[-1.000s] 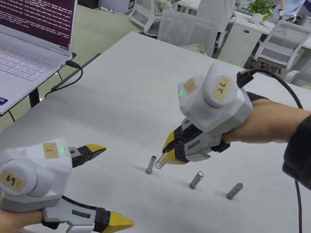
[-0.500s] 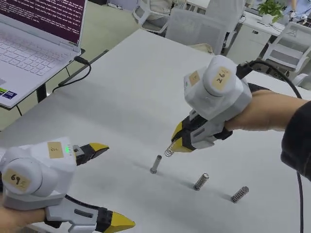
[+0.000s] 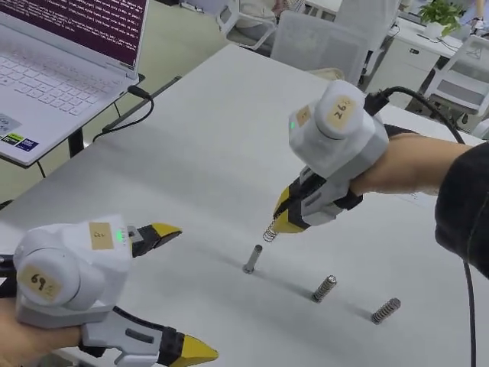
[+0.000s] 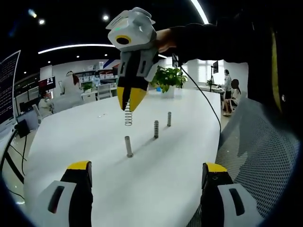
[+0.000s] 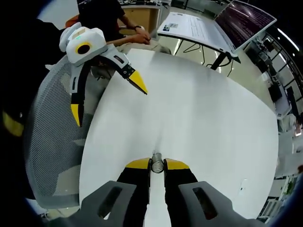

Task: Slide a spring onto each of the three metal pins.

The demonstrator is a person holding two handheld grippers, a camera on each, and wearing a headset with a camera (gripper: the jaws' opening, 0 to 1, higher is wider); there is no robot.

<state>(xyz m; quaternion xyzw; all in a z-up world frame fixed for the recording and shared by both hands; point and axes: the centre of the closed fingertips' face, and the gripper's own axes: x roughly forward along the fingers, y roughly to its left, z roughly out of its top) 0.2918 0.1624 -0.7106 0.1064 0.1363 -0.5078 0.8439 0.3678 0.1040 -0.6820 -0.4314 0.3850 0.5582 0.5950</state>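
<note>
My right gripper [image 3: 284, 222] is shut on a small spring [image 3: 269, 232], which hangs from its yellow tips just above and slightly right of a bare metal pin [image 3: 251, 258]. In the left gripper view the same spring [image 4: 128, 114] dangles over the bare pin [image 4: 128, 146]. Two more pins, each carrying a spring, stand to the right [image 3: 324, 288] [image 3: 386, 310]. In the right gripper view the spring [image 5: 156, 161] sits pinched between the jaws. My left gripper [image 3: 186, 292] is open at the near left, away from the pins, with nothing between its fingers.
An open laptop [image 3: 53, 73] stands on a side stand at the far left, with a black cable [image 3: 130, 115] running to the white table [image 3: 206, 153]. Office chairs [image 3: 321, 46] stand beyond the table's far edge. A black cable [image 3: 428, 107] trails from my right gripper.
My right gripper has lifted the spring from beside the bare pin's top to a little above it. The left gripper has held its place; the head view has shifted.
</note>
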